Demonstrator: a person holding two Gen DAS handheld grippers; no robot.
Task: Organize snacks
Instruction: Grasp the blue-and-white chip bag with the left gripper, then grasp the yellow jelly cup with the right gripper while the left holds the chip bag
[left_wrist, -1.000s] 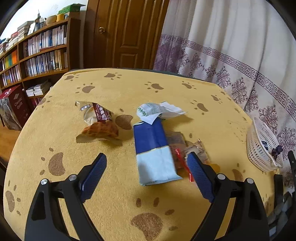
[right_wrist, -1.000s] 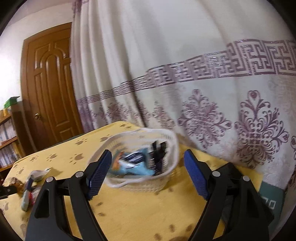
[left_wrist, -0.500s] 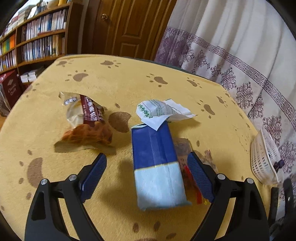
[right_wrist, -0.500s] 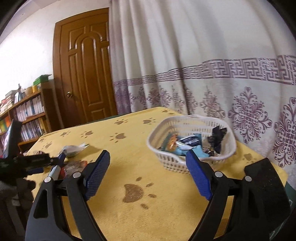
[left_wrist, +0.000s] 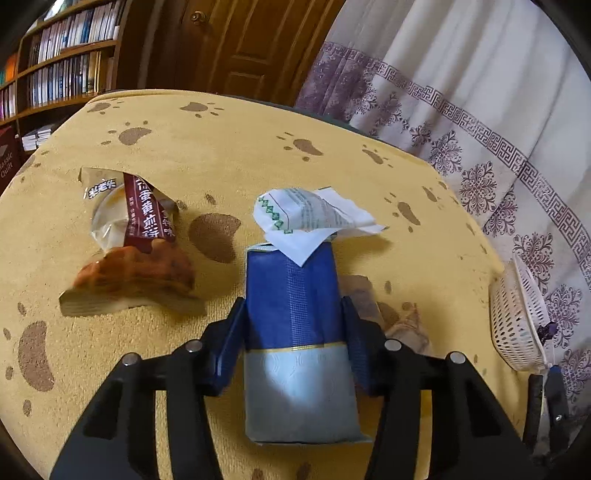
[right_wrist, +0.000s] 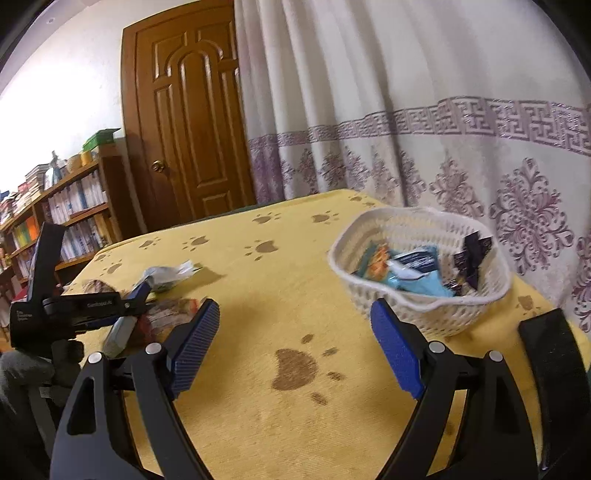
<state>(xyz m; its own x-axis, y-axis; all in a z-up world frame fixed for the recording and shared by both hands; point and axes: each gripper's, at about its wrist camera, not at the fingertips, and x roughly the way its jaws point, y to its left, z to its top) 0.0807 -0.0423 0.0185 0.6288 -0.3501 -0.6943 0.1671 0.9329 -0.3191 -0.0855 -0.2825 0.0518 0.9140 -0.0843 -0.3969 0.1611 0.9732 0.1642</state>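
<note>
The left claw (left_wrist: 293, 343) pinches the blue-and-grey packet (left_wrist: 295, 332) at its sides, low on the yellow table (left_wrist: 240, 155). At ten o'clock from it lies a brown pastry packet (left_wrist: 129, 251); at twelve, a crumpled white wrapper (left_wrist: 310, 218) touches the packet's far end. Only the right wrist view looks into the white basket (right_wrist: 413, 310) at two o'clock, holding several snacks (right_wrist: 410, 273), beyond the right claw (right_wrist: 295, 343), which hangs spread and empty.

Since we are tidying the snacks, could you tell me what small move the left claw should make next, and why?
Probably lift: the left claw looks shut on the blue packet, which lies on the table, with the white basket off to its right.
</note>
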